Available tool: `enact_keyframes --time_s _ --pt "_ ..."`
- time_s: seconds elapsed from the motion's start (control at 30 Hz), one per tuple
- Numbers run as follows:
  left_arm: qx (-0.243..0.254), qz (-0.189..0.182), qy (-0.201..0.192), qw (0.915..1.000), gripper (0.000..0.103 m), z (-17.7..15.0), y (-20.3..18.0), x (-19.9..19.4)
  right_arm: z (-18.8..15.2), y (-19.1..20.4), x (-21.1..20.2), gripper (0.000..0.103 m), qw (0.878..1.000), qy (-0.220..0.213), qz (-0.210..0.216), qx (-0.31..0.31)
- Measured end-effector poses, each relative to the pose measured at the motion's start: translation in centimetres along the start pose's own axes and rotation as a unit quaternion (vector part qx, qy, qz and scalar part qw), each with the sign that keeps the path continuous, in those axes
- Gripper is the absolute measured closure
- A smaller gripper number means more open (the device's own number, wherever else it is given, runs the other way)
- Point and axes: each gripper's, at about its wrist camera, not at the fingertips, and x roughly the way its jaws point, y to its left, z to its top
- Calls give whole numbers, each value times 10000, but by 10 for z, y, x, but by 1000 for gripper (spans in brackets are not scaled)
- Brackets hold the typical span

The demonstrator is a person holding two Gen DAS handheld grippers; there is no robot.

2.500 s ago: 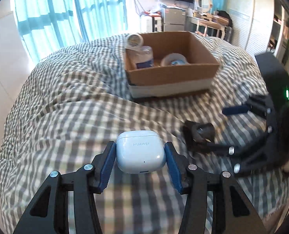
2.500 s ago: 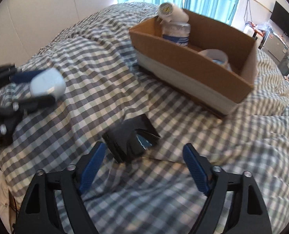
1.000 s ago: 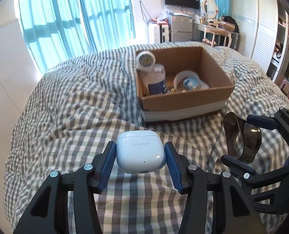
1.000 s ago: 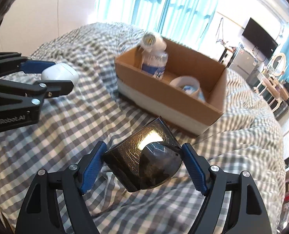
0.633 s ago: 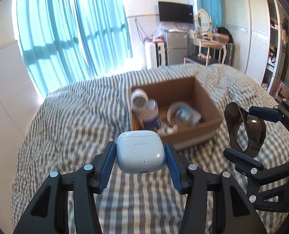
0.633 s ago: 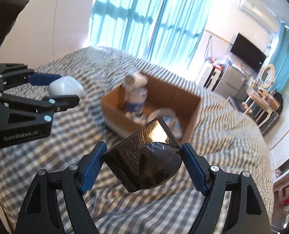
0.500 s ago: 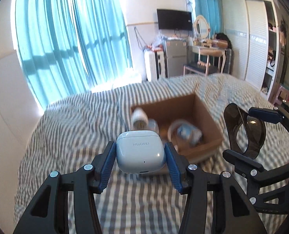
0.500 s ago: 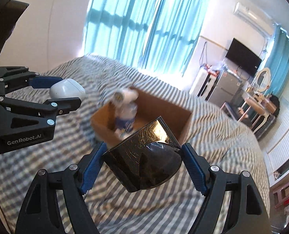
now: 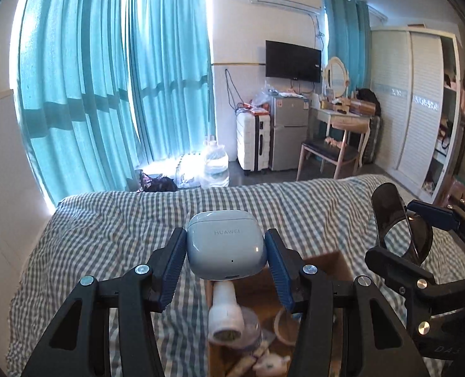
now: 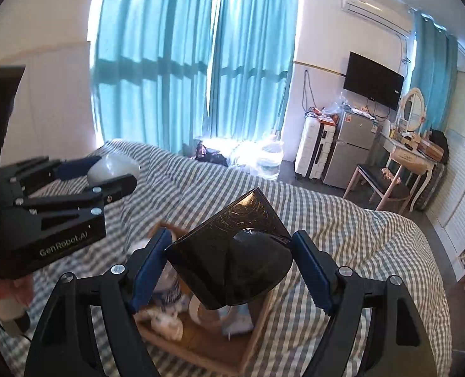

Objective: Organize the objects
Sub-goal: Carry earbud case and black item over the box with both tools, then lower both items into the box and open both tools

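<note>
My left gripper (image 9: 226,264) is shut on a white earbud case (image 9: 226,243) and holds it in the air above the cardboard box (image 9: 333,262). My right gripper (image 10: 231,270) is shut on dark folded sunglasses (image 10: 229,251), also above the box (image 10: 251,356). In the right wrist view the left gripper (image 10: 110,172) with the case (image 10: 113,165) is at the left. In the left wrist view the right gripper (image 9: 421,235) with the sunglasses (image 9: 396,223) is at the right. The box holds a bottle (image 9: 229,317), a tape roll (image 10: 201,311) and small items.
The box stands on a bed with a checked cover (image 9: 113,238). Beyond the bed are teal curtains (image 9: 106,78), a suitcase (image 9: 253,141), a small fridge (image 9: 289,132), a chair (image 9: 330,157) and a wardrobe (image 9: 418,110).
Both grippers have risen and moved forward over the box with their objects still held. The box has slid from mid-view to the bottom of both views.
</note>
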Motion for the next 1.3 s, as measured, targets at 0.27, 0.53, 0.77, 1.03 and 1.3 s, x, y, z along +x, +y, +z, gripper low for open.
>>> enact_keyframes --time_s 0.27,0.53,0.77,1.03,1.3 --pt "206 -188 487 9984 51 -51 -13 64 -31 -11 65 25 9977 448 349 382" --pt "583 -691 646 9938 51 -78 -44 75 -50 -33 103 25 9929 714 474 824" --pt "871 -1051 940 9862 51 -94 -68 80 -60 -36 113 25 9918 884 355 848" --pt "783 -779 1145 9873 51 -98 -70 92 -73 -32 126 25 9895 1121 272 866" --pt "639 -652 1057 9902 51 -97 -68 93 -77 -29 129 24 9894 1172 172 836"
